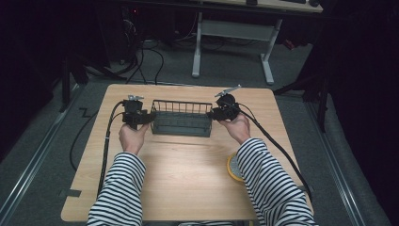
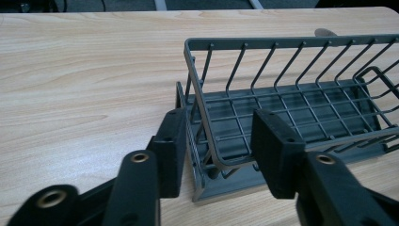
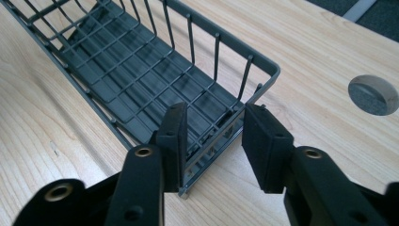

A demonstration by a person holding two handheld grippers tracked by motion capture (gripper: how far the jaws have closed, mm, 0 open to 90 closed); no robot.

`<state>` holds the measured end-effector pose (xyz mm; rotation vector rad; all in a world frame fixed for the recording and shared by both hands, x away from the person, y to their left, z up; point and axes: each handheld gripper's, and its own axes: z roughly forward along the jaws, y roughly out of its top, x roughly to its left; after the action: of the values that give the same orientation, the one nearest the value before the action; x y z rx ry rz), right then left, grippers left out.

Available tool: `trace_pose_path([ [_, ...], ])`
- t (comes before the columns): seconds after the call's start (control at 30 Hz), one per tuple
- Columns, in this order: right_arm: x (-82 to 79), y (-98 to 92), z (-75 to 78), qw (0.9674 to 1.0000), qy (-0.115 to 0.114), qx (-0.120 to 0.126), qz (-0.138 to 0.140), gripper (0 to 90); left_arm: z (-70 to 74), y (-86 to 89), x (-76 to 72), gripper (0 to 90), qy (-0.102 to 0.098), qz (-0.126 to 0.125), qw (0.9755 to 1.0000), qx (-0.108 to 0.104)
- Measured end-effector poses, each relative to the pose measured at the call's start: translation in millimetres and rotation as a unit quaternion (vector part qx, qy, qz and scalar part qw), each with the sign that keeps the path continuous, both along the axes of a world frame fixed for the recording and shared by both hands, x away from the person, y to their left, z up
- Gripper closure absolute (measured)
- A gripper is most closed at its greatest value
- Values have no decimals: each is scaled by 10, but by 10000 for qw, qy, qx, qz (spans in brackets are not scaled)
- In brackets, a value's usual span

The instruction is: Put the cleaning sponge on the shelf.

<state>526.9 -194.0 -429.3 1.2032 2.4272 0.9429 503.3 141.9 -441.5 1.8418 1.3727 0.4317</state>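
On the table [image 1: 188, 165], a dark wire basket [image 1: 181, 117] is set lengthwise across the far half, roughly midway between the side edges. Its floor is a ribbed dark tray, and thin upright wires rise to a rounded rim.

At the basket's left end the left gripper [image 1: 147, 116] is held level by a hand [image 1: 133, 137] in a striped sleeve [image 1: 117, 188]. In the left gripper view the jaws are seen half spread, straddling the basket's near corner: the rim wire [image 2: 207, 136] of the end wall runs down between the two pads. One pad [image 2: 171, 150] is placed outside the end wall, close against the base edge; the other [image 2: 275, 150] is placed inside, over the tray. No firm clamp on the wire can be made out, as a gap is left beside the inner pad.

At the right end the right gripper [image 1: 212, 113] is held by the other hand [image 1: 237, 127]. In the right gripper view its jaws are likewise half spread about the end wall [image 3: 221, 132], with daylight visible between the wires and the right pad [image 3: 263, 146], while the left pad [image 3: 174, 141] lies over the tray edge.

A yellow roll [image 1: 233, 167] is partly hidden by the right sleeve [image 1: 268, 183]. A round hole [image 3: 373, 94] is cut in the tabletop beyond the basket's right end.
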Motion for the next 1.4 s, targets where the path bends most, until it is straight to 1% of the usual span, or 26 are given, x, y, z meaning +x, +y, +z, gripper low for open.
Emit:
trace_pose_path([
  [0.03, 2, 2, -3, 10000, -9, -48, 31, 638, -4, 2, 4, 611, 8, -27, 10000, -32],
  [0.1, 1, -1, 0, 10000, 0, -61, 40, 647, -6, 5, 6, 625, 13, -42, 10000, -47],
  [0.17, -10, -10, 26, 9999, 59, -43, 91, 684, -10, 8, 11, 672, 26, -69, 9999, -77],
  [0.3, -26, -9, 41, 9998, 42, -83, 161, 706, -16, 8, 18, 718, 29, -116, 9999, -112],
  [0.47, -35, -13, 56, 9998, 95, -72, 186, 723, -21, 23, 22, 762, 67, -102, 9999, -86],
  [0.5, -39, -14, 57, 9997, 87, -87, 211, 727, -26, 25, 20, 784, 77, -109, 9999, -36],
  [0.57, -42, -14, 58, 9997, 103, -84, 214, 727, -28, 29, 21, 800, 82, -114, 9999, -9],
  [0.73, -38, -13, 59, 9997, 131, -61, 187, 726, -28, 39, 23, 816, 70, -125, 9999, -24],
  [1.0, -48, -14, 66, 9996, 143, -93, 210, 728, -21, 46, 17, 827, 68, -154, 9999, -29],
  [1.07, -56, -11, 69, 9997, 167, -95, 172, 732, -21, 49, 15, 829, 72, -163, 9998, -36],
  [1.17, -69, -14, 73, 9996, 156, -103, 215, 734, -18, 49, 5, 830, 94, -188, 9998, -45],
  [1.27, -111, -20, 86, 9993, 156, -160, 284, 739, -15, 46, -4, 832, 104, -221, 9997, -38],
  [1.37, -153, -28, 92, 9992, 178, -160, 319, 738, -13, 39, -17, 834, 110, -253, 9996, -24],
  [1.4, -181, -38, 94, 9990, 166, -155, 377, 739, -12, 37, -22, 834, 105, -265, 9996, -13],
])
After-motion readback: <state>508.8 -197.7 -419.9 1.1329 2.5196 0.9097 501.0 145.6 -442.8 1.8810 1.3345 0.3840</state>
